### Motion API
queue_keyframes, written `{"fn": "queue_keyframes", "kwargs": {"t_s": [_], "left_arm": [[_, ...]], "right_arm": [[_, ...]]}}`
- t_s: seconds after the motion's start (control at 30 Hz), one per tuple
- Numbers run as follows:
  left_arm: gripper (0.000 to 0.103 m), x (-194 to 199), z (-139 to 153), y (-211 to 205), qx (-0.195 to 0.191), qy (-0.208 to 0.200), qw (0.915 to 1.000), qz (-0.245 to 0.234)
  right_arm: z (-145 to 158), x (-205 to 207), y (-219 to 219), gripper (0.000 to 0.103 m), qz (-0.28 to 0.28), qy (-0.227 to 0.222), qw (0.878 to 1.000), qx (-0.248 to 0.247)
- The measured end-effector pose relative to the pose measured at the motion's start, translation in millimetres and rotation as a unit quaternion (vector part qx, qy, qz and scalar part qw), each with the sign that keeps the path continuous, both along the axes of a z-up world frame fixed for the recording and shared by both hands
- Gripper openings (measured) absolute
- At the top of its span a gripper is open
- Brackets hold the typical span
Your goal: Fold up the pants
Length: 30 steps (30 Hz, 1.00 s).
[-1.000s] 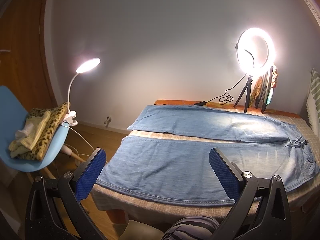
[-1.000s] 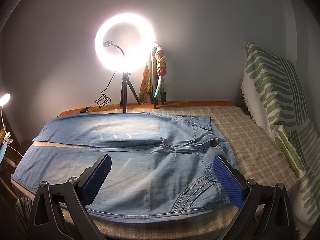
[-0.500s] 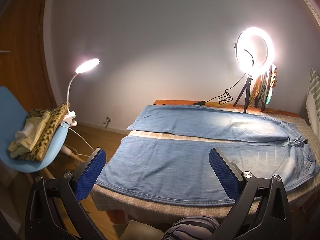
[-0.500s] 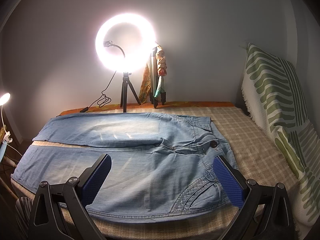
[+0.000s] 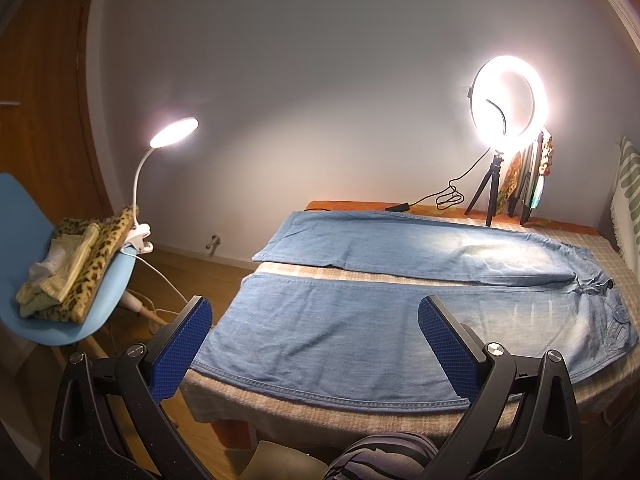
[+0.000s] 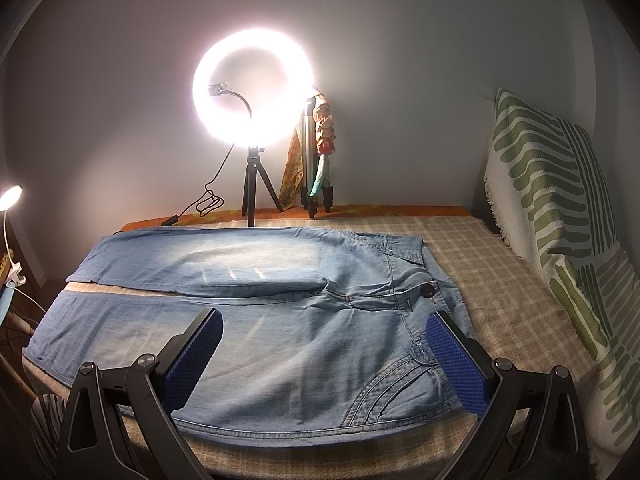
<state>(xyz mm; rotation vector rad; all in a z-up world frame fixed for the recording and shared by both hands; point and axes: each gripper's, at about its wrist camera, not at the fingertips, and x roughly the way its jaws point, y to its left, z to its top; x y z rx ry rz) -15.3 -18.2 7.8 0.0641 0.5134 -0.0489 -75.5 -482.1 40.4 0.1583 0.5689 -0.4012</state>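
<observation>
Denim pants (image 5: 400, 320) lie flat on the bed (image 6: 500, 280), legs side by side with a strip of cover between, waist to my right. My left tongs (image 5: 312, 340) hang spread above the near leg by its hem. My right tongs (image 6: 324, 352) hang spread above the hip and pocket, holding nothing.

no readable text, no labels, no brands, no numbers in either view
</observation>
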Motion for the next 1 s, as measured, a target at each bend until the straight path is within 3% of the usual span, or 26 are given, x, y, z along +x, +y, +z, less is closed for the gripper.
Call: {"fn": "queue_keyframes", "kwargs": {"t_s": [1.0], "left_arm": [[0.102,11,-13,13,0.007,0.009,0.9999,0.009]], "right_arm": [[-7,6,-3,0.103,-0.002,0.005,1.000,0.007]]}}
